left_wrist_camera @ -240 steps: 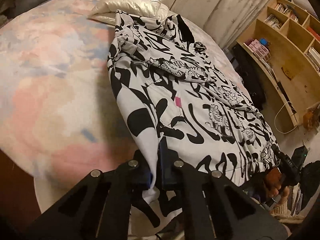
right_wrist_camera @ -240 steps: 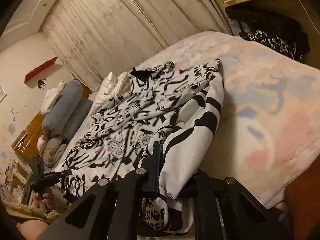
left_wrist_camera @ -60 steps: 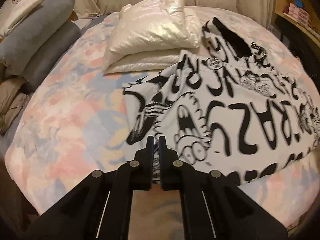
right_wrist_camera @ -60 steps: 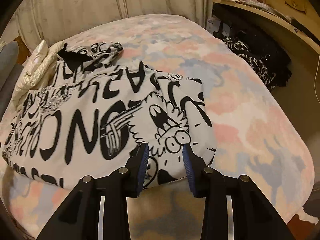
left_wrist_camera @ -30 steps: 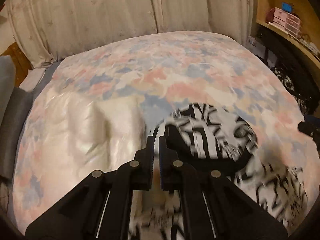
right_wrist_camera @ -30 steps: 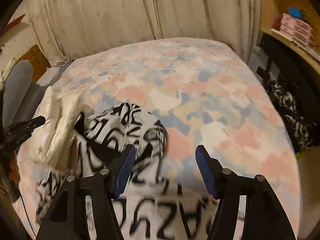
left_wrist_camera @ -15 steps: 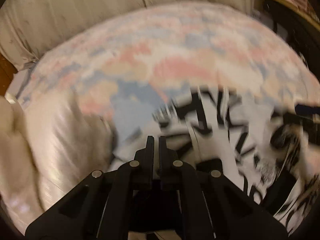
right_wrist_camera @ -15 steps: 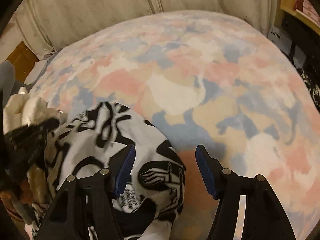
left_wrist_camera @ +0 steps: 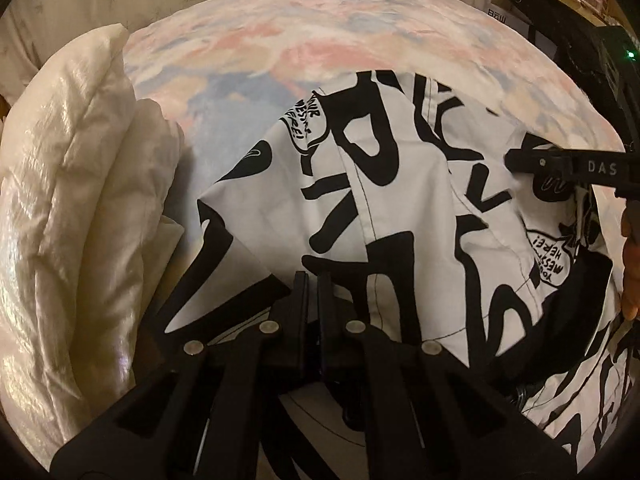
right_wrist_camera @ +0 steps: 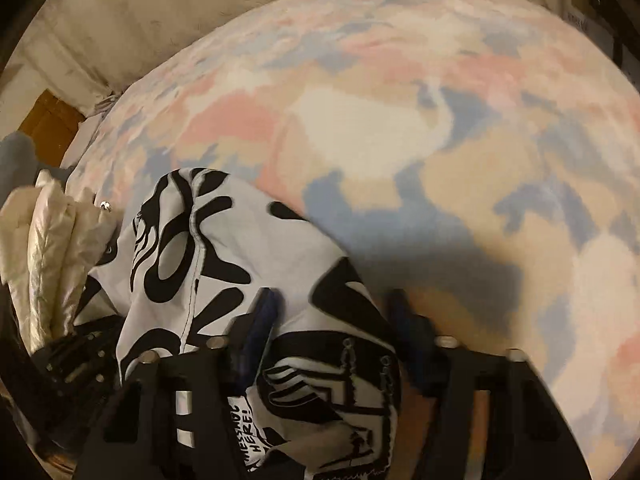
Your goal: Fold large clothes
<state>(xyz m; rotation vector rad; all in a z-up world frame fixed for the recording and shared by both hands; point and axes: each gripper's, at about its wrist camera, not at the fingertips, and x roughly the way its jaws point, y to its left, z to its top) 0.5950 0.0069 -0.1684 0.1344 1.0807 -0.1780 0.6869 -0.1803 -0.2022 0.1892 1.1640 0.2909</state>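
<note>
Garment: black-and-white printed hoodie point(left_wrist_camera: 400, 200) lies bunched on the pastel bedspread point(left_wrist_camera: 320, 32), its near edge up against the cream pillow point(left_wrist_camera: 60, 200); part of it looks like the hood, with a dark lining showing at lower right.
Left gripper point(left_wrist_camera: 313, 280): fingers pressed together over the cloth; whether a fold is pinched between them cannot be told, as the tips are dark against dark print.
Right gripper point(right_wrist_camera: 334, 304): fingers spread wide, blue pads either side of a hump of hoodie point(right_wrist_camera: 240, 260), closed on nothing.
Step in hand: judged to be taking hold of the upper part to fold it down onto the body.
Method advised: right gripper should close on a single seam edge, not the whole hump; both grips level, cloth drawn taut between them before laying over.
Risk: bunched layers may be caught together, giving a crooked fold; pillow crowds the left side.
Progress: judged partway; no tidy finished fold visible.
</note>
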